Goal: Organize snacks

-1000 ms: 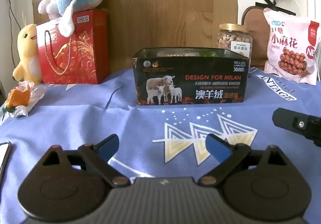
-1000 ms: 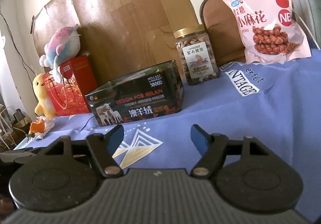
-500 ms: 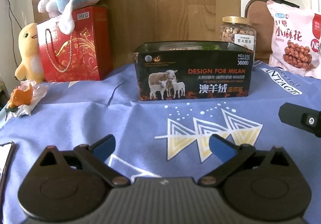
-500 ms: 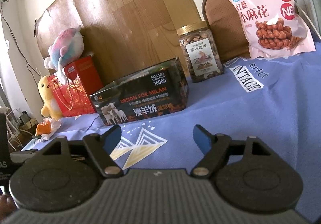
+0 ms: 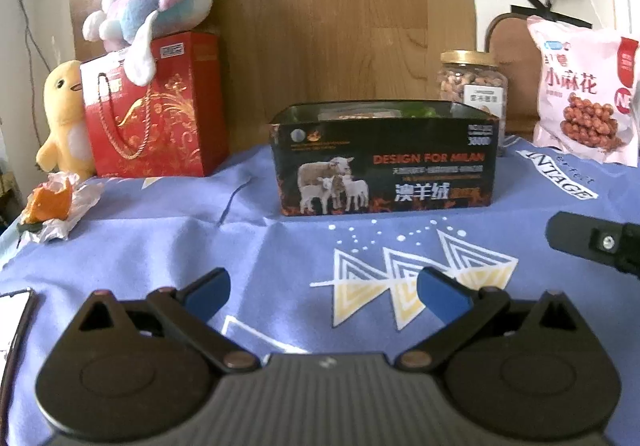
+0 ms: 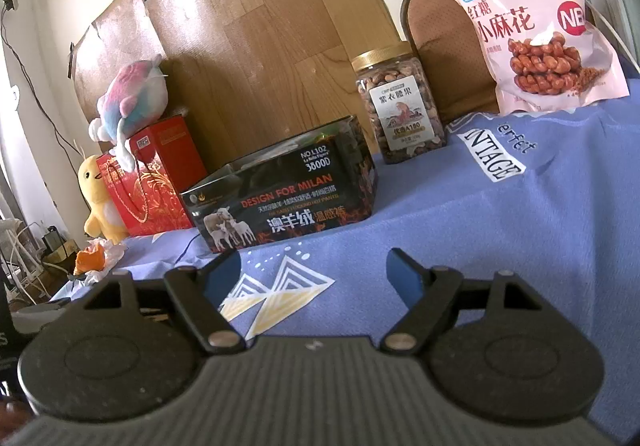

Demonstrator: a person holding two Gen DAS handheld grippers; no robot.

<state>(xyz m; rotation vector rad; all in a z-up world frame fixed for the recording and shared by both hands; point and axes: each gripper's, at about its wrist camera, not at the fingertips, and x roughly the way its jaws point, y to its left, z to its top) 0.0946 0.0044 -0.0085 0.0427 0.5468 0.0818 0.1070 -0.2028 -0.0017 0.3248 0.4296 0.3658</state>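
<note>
I am holding my left gripper [image 5: 322, 292] and right gripper [image 6: 314, 272] spread wide and empty above the blue cloth [image 5: 160, 242]. The open black box [image 5: 384, 162] printed with sheep is sitting ahead on the cloth. The gold-lidded nut jar [image 6: 400, 102] is standing just behind the box's right end, and the pink snack bag [image 6: 536, 22] is leaning upright further right of the box.

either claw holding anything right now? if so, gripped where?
Nothing held. The left claw and the right claw are both open, with only blue tablecloth between their fingers. The nut jar and pink snack bag stand untouched.

Left tongs [image 5: 323, 292] spread wide, empty; right tongs [image 6: 314, 275] likewise spread, empty.
</note>
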